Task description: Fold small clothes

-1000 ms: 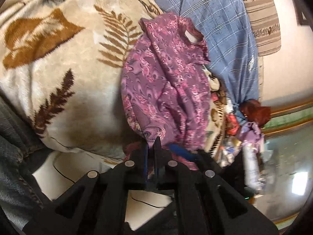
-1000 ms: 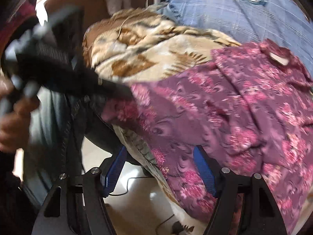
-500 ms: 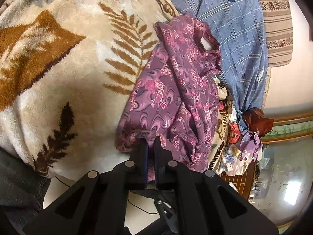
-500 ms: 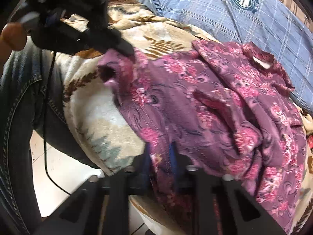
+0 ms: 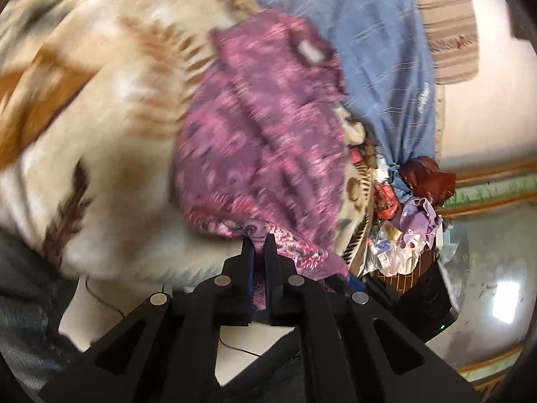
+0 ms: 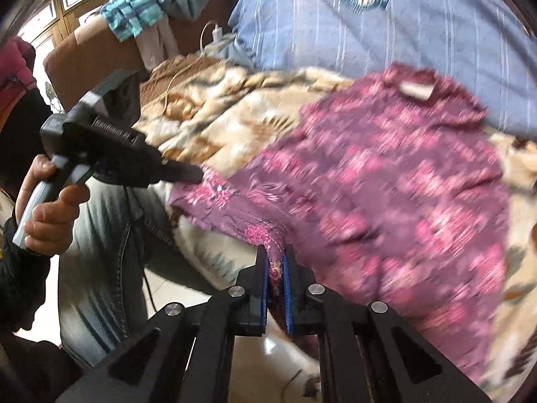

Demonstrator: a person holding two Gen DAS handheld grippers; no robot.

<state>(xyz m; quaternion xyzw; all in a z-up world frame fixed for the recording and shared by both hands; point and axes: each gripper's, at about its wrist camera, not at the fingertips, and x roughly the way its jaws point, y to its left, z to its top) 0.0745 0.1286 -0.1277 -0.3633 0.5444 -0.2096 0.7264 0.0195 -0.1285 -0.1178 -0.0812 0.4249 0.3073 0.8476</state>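
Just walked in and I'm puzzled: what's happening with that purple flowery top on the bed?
A person is holding a claw tool in each hand and folding a small purple floral garment that lies on a leaf-patterned blanket. The left claw is shut on the hem at one bottom corner, and the right claw is shut on the hem further along. The left hand shows gripping its tool's handle. Both views are blurred, so things are moving; no fold is finished yet.

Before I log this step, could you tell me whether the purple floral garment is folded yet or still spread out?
Still spread, not folded: the purple floral garment lies open across the blanket, neckline away, with both grippers clamped on its near hem.
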